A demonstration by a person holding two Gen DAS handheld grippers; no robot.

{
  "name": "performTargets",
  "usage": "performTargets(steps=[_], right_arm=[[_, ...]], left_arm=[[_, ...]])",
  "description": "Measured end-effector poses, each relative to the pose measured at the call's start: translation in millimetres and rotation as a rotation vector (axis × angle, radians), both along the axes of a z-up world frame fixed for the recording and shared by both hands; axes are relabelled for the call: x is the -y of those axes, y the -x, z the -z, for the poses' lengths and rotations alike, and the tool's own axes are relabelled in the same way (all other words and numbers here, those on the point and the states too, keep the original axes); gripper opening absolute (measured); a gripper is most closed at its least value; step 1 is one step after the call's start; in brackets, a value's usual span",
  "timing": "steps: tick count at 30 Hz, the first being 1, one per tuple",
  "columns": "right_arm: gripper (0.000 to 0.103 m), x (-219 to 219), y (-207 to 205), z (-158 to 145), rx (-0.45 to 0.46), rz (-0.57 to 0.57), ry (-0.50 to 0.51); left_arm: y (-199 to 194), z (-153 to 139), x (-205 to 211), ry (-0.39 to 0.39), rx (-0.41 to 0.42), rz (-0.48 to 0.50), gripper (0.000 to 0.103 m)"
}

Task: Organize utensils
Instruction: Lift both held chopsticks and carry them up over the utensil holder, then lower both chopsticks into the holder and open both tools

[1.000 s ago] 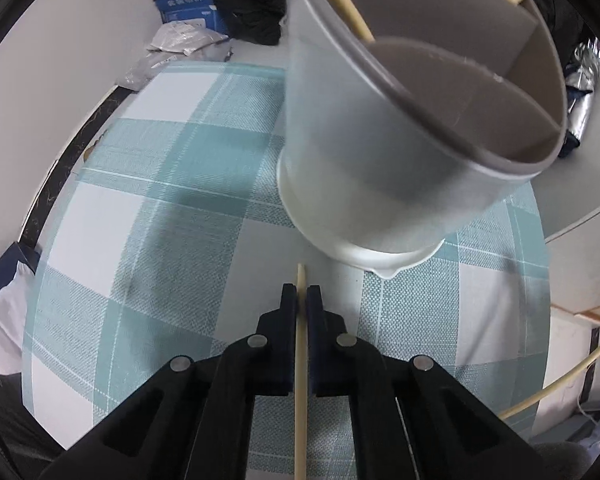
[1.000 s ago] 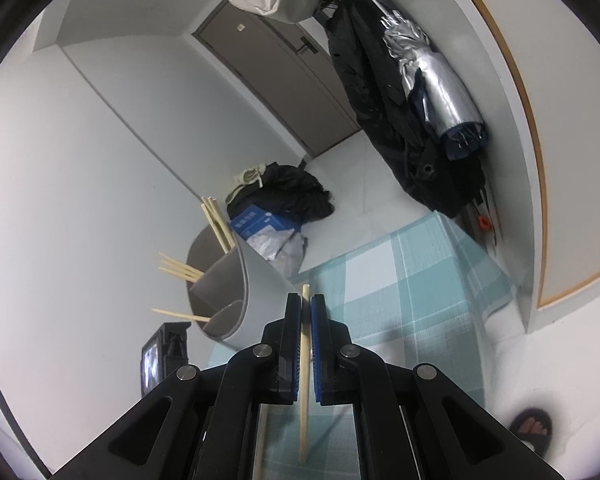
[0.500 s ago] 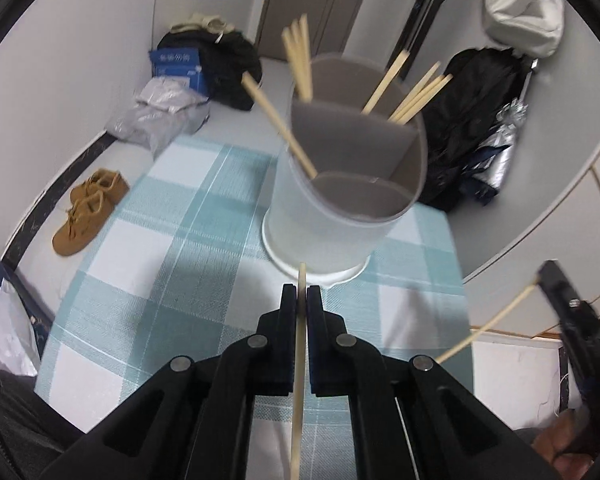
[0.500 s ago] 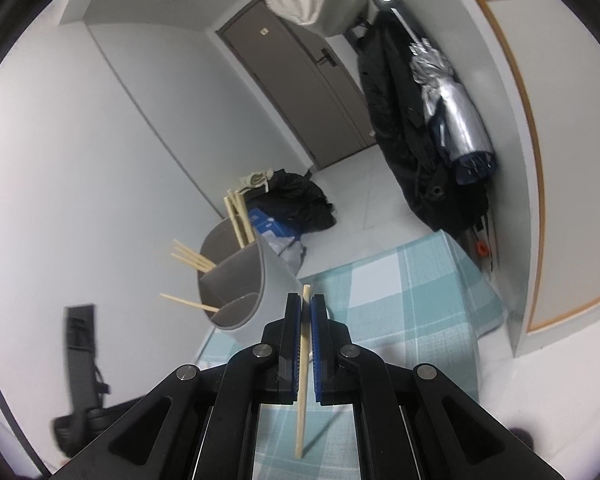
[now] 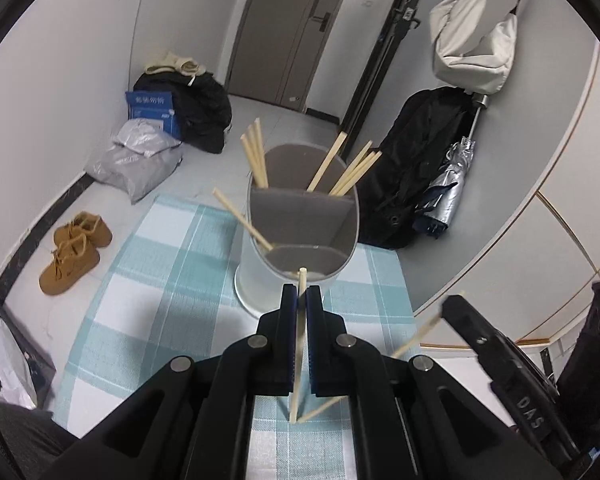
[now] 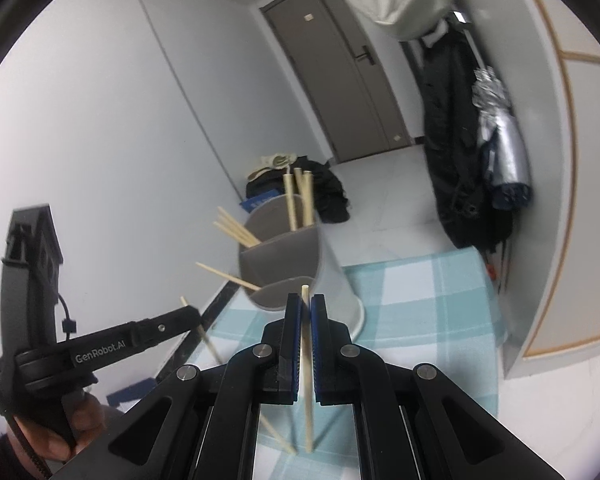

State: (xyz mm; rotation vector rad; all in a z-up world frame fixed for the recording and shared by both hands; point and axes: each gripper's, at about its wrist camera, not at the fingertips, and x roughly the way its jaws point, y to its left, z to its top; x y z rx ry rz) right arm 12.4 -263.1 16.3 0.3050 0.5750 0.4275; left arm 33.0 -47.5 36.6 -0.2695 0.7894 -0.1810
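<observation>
Two gripped chopsticks [image 5: 299, 344] [image 6: 307, 364] point lengthwise, tips toward the divided holder [image 5: 300, 236].

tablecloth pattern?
Teal and white plaid tablecloth, clearest in the left wrist view.

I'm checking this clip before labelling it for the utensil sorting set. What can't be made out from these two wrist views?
- Inside the divided holder: its walls hide the lower ends of the chopsticks, both views.
- Left wrist view: the right gripper is blurred, its body cut by the frame edge.
- Right wrist view: the left gripper hides part of its chopstick.
- Blue box: print too small to read.
</observation>
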Motion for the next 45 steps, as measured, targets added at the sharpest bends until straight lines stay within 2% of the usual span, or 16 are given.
performTargets(steps=[5,12,19,29,36,45], right_arm=[[0.004,-19.6,-4.2,-11.1,0.026,-0.033,0.040],[0.004,-31.8,-6.8,-33.1,0.064,-0.047,0.046],[0.004,-38.2,-19.8,-76.7,0.126,-0.056,0.063],[0.004,-44.1,-75.6,-142.9,0.186,-0.032,0.093],[0.004,-47.9,-115.1,-161.4,0.213,-0.019,0.105],[0.004,-48.8,-161.1,-140.7,0.164,0.043,0.137]], left_arm=[[-1.3,-11.5,-0.6,-0.019,0.022,0.013,0.000],[-6.9,-30.1,-5.6,-0.029,0.042,0.046,0.000],[-28.8,-69.2,-12.7,-0.007,0.086,0.041,0.000],[-76.9,-127.6,-22.1,-0.011,0.162,0.030,0.000],[-112.2,-126.7,-25.2,-0.024,0.138,0.026,0.000],[-145.3,-109.3,-23.9,-0.049,0.119,0.046,0.000]])
